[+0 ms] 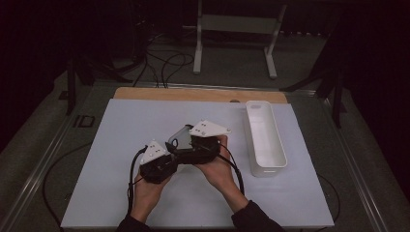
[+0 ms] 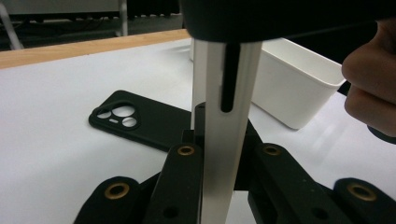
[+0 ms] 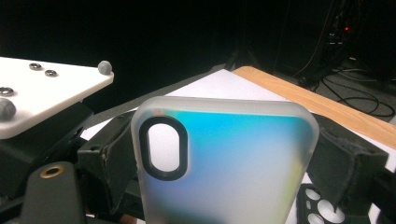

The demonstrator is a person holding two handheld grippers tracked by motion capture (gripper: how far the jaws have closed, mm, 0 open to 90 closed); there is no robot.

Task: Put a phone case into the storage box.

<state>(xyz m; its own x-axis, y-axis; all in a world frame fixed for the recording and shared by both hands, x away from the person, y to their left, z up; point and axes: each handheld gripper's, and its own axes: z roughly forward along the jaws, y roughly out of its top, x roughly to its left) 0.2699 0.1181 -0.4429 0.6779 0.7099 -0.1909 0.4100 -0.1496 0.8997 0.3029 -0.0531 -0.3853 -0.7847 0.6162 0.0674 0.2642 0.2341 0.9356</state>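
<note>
Between both hand-held grippers (image 1: 179, 152), frosted phone case (image 3: 224, 163), pinched edgewise by each

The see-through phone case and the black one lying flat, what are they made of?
The frosted phone case looks like matte, translucent plastic, perhaps soft: blue-green colour glows through it, and a dark ring rims its camera hole. The black phone case looks like matte rubbery plastic or silicone, with no shine and rounded cut-outs. Whether either is soft can't be settled by looks.

The frosted phone case (image 3: 224, 163) looks like translucent plastic with a smooth, matt skin. The black phone case (image 2: 140, 119) is matt too — rubbery-looking. The white bin (image 2: 294, 86) is glossy plastic — the table's far edge (image 2: 88, 46) bare wood.
</note>
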